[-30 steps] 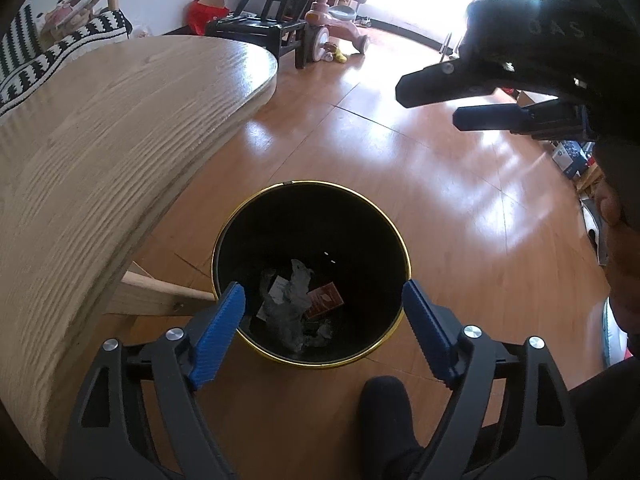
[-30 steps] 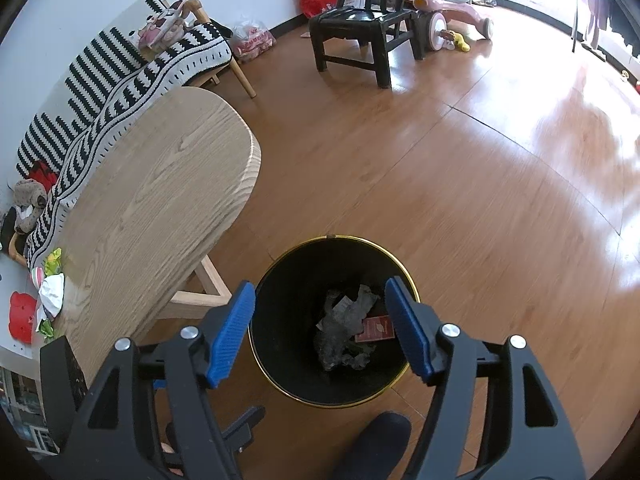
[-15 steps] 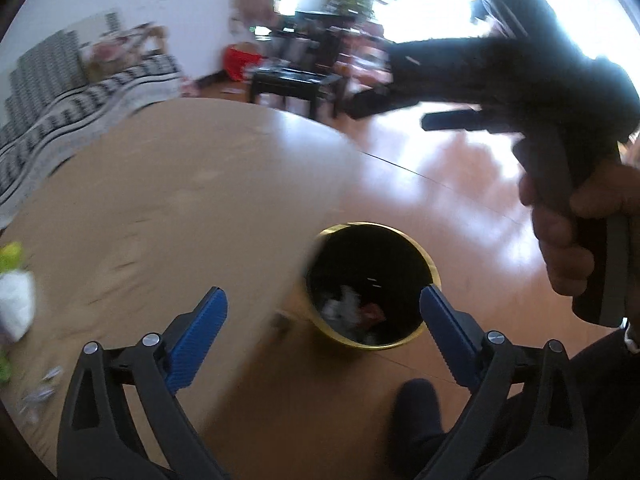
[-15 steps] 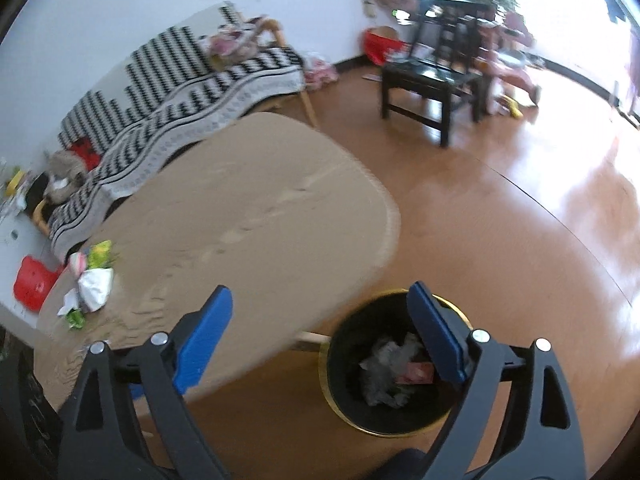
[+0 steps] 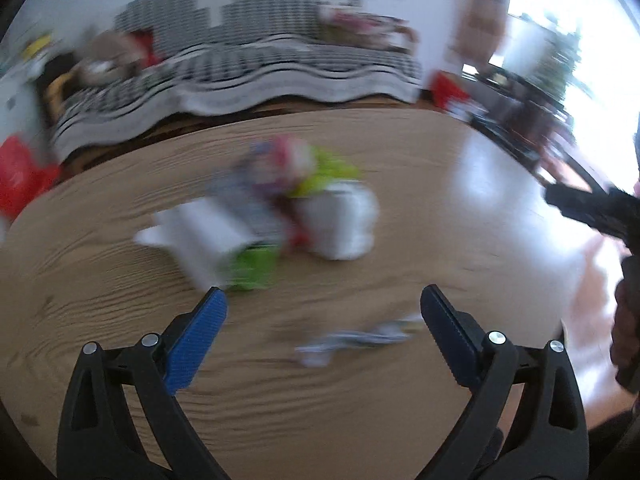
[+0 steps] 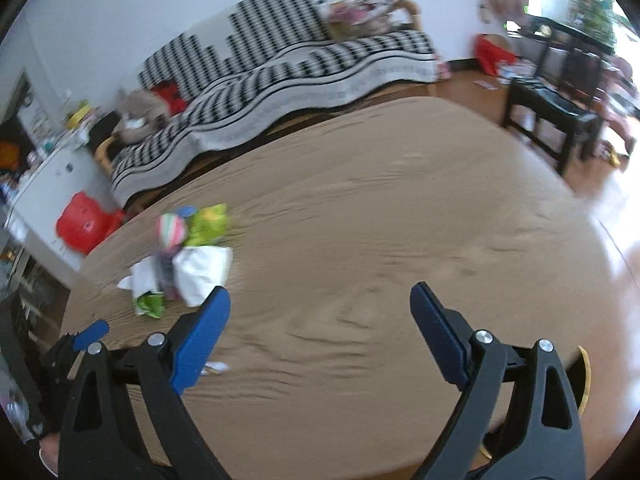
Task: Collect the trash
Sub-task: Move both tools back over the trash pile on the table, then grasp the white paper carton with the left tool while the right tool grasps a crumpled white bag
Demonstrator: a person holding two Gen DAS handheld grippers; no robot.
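Wood-grain oval tabletop point(image 5: 400, 420) fills both views right now, with a black-and-white striped sofa point(image 6: 312, 64) along the white wall behind it. Starting from my tongs: the left gripper point(image 5: 322, 316) has its blue pads spread wide with nothing between them, and the right gripper point(image 6: 320, 312) is the same, gaping and empty. Both have just been opening up.

Closest target is a flat crumpled silvery wrapper scrap point(image 5: 356, 340), lying on the table just ahead of the left gripper, long axis running across between the pads, so I'd say the left hand is the nearer one for it. Further out sits the main heap of white paper and green and pink packaging point(image 5: 272, 216), ahead and slightly left. From the right gripper that heap point(image 6: 188, 260) is well off to the left. Nothing blocks either path. Left view is pretty smeared though, so details are fuzzy.
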